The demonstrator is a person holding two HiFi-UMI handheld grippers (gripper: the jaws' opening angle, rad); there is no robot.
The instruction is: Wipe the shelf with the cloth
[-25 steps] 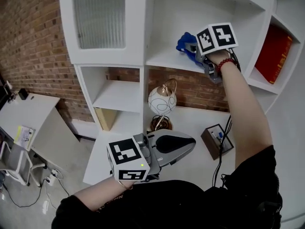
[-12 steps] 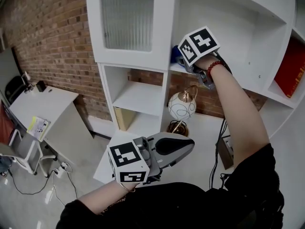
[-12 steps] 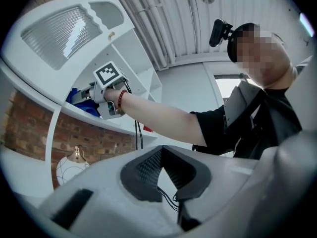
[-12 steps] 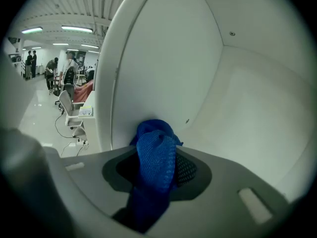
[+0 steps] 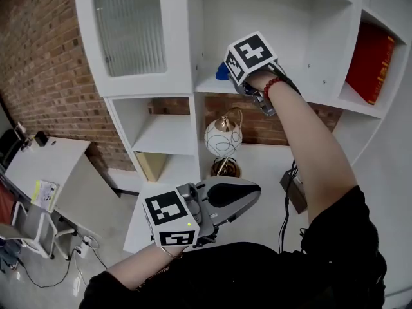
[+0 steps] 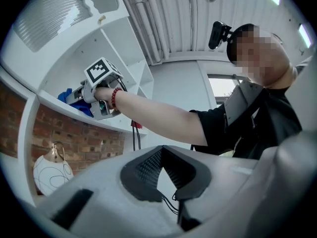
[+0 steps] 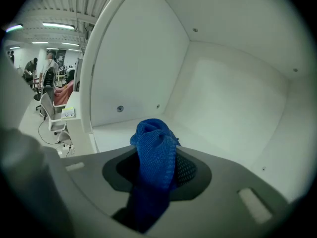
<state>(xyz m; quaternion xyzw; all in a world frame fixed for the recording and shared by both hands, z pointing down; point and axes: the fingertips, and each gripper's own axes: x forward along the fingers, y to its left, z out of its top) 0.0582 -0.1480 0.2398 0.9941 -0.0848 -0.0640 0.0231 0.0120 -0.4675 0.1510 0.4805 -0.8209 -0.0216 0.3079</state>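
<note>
My right gripper (image 5: 235, 76) reaches into the upper white shelf (image 5: 317, 91) compartment, shut on a bunched blue cloth (image 5: 222, 71). In the right gripper view the cloth (image 7: 155, 147) stands up between the jaws of that gripper (image 7: 156, 171), over the shelf floor (image 7: 113, 128) near the left wall. The left gripper view shows the same gripper (image 6: 88, 94) and cloth (image 6: 66, 95) from below. My left gripper (image 5: 250, 195) hangs low in front of my body, shut, with nothing between its jaws (image 6: 161, 175).
A round white lamp (image 5: 221, 137) stands in the compartment below. At the right are a red book (image 5: 368, 60) and a small open box (image 5: 293, 193) with a cable. A ribbed-glass cabinet door (image 5: 132, 28) is up at the left, a desk (image 5: 38, 166) on the floor.
My right gripper has slid left along the shelf with the cloth, toward the compartment's left wall. My left gripper stays low and shut.
</note>
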